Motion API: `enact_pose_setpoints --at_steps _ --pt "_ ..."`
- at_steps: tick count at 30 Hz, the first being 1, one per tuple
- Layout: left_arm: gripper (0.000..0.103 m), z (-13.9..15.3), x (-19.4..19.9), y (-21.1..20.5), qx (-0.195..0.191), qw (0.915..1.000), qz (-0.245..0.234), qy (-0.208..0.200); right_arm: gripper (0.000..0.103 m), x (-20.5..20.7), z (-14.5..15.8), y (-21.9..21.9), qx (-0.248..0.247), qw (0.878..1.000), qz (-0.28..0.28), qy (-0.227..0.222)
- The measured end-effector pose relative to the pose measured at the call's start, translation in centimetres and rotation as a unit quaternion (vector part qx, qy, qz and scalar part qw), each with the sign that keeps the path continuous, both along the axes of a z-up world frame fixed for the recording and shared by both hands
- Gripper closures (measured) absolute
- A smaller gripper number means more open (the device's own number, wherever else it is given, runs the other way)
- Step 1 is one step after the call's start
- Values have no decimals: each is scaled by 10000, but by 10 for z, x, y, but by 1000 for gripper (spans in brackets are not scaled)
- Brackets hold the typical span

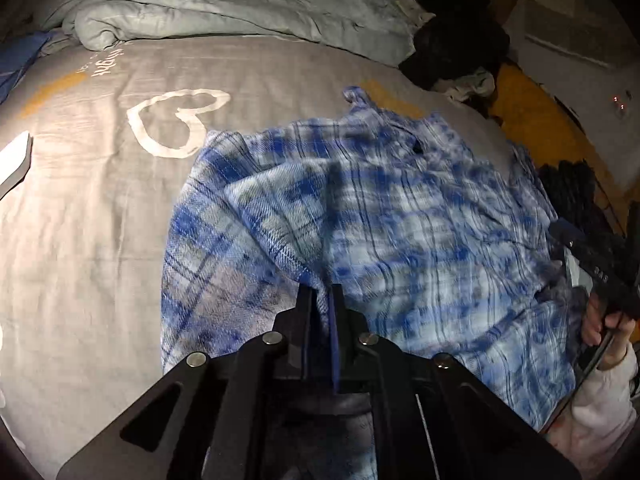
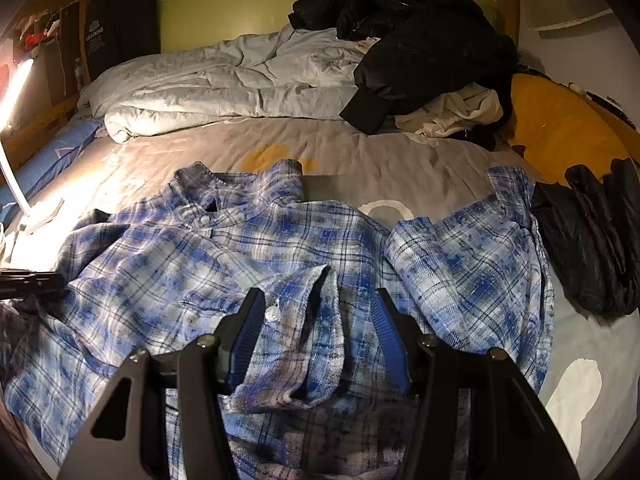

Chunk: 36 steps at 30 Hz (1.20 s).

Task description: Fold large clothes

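Observation:
A blue and white plaid shirt (image 2: 180, 272) lies spread and rumpled on the grey bedsheet (image 2: 360, 152). In the left wrist view my left gripper (image 1: 322, 294) is shut on a raised fold of this shirt (image 1: 400, 220), and the cloth runs up between its narrow jaws. My right gripper (image 2: 318, 294) stands open over the shirt's middle. A buttoned cuff (image 2: 296, 320) lies loose between its blue pads (image 2: 390, 340). A hand (image 1: 604, 320) with a pale sleeve holds the right gripper at the right edge of the left wrist view.
A crumpled grey duvet (image 2: 224, 84) fills the back of the bed, with a black jacket (image 2: 420, 40) and pale clothes (image 2: 460, 112) heaped at the back right. A dark padded garment (image 2: 592, 240) lies right of the shirt. A bright lamp (image 2: 16, 80) stands at the left. A white heart (image 1: 176, 120) is printed on the sheet.

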<state>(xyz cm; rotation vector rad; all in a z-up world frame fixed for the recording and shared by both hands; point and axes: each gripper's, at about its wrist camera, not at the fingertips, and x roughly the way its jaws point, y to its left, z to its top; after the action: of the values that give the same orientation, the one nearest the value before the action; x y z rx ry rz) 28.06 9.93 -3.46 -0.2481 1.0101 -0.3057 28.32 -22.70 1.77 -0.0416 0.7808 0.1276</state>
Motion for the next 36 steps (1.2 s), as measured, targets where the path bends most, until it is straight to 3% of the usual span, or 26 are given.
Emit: enact_pose_setpoints --at_steps 1,3,5,10,14,18,22,24,30,36 --pt "86 4 0 4 -109 9999 43 -91 51 0 0 0 -2 10000 2 -4" --pt "63 16 -4 14 -229 9985 206 -450 51 0 0 0 -11 10000 5 -15" --pt "57 31 -5 24 -243 9948 488 -862 51 0 -1 0 -11 10000 0 -13" --pt "57 23 18 48 -434 9927 887 -697 51 2 -3 1 -1 10000 9 59" --pt "59 -1 32 58 -948 9908 900 -359 51 2 -4 1 -15 10000 28 71" --pt "60 8 29 47 -1362 9866 598 -672 51 1 -2 1 -52 10000 39 32" --pt "60 27 17 16 -1108 9893 -26 -953 51 1 -2 1 -45 10000 39 38" --pt "64 25 15 -1 -873 9934 -176 -723 51 0 -2 1 -51 10000 44 50" --pt "72 -7 15 -22 -843 9956 -400 -79 51 0 -2 2 -70 9999 60 59" --pt "72 9 -2 -39 -889 9913 -930 -281 51 -1 -2 2 -77 9999 69 62"
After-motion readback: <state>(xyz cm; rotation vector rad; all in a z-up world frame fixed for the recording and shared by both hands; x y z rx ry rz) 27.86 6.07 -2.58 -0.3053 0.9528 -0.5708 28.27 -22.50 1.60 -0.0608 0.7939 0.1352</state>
